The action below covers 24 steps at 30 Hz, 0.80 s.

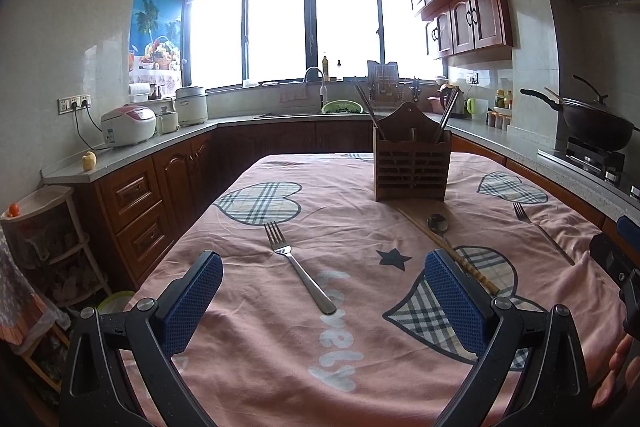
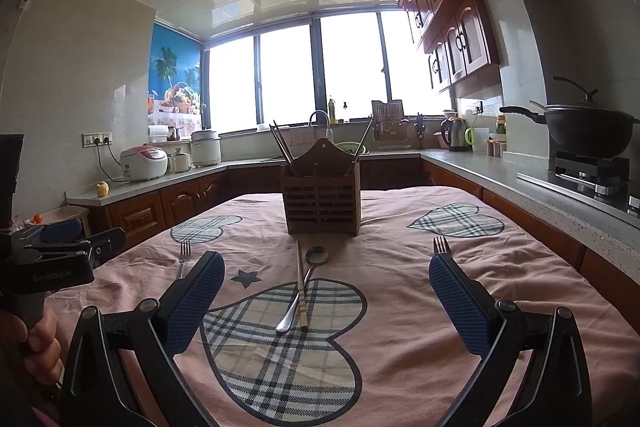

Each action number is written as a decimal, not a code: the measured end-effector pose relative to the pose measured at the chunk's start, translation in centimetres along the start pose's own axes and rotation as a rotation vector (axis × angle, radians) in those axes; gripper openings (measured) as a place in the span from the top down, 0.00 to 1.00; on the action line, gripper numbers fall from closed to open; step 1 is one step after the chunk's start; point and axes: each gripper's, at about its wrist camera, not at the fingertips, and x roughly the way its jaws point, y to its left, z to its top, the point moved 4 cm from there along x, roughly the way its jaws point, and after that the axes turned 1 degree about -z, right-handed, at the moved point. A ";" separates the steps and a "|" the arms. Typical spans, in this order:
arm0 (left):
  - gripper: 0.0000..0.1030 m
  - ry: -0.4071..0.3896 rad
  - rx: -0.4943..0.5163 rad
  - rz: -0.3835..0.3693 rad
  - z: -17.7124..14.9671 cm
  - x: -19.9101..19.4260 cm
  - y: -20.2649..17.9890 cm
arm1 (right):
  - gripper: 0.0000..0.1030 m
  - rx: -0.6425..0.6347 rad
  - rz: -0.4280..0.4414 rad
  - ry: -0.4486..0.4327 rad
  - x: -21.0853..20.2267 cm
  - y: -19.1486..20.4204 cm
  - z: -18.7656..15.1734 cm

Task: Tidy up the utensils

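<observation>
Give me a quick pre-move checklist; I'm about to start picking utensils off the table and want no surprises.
1. Left gripper open and empty: ok.
2. Right gripper open and empty: ok.
3. Fork lies free between the left gripper's fingers: ok.
4. Spoon free of the chopstick: not ok, they cross.
5. Holder upright: ok.
6. Free room inside the holder: cannot tell.

"Lovely" in white letters on pink tablecloth (image 1: 256, 367); "GenRobot.AI" on left gripper (image 2: 52, 267) body.
</observation>
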 end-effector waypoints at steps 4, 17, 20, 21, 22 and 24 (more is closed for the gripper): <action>0.01 0.002 -0.002 0.000 0.0 0.0 0.0 | 0.00 0.001 0.000 -0.002 0.0 0.0 0.0; 0.01 0.010 0.000 -0.003 0.1 -0.1 -0.2 | 0.00 0.000 0.003 -0.004 -0.1 0.1 0.2; 0.01 0.011 0.002 -0.004 0.1 -0.1 -0.2 | 0.00 -0.001 0.002 -0.006 -0.2 0.1 0.2; 0.01 0.010 0.003 -0.003 0.1 -0.1 -0.2 | 0.00 -0.001 0.003 -0.006 -0.2 0.2 0.2; 0.01 0.010 0.003 -0.002 0.1 -0.1 -0.2 | 0.00 0.000 0.003 -0.007 -0.2 0.1 0.3; 0.01 0.011 0.002 -0.002 0.1 -0.1 -0.2 | 0.00 -0.002 0.004 -0.007 -0.2 0.2 0.3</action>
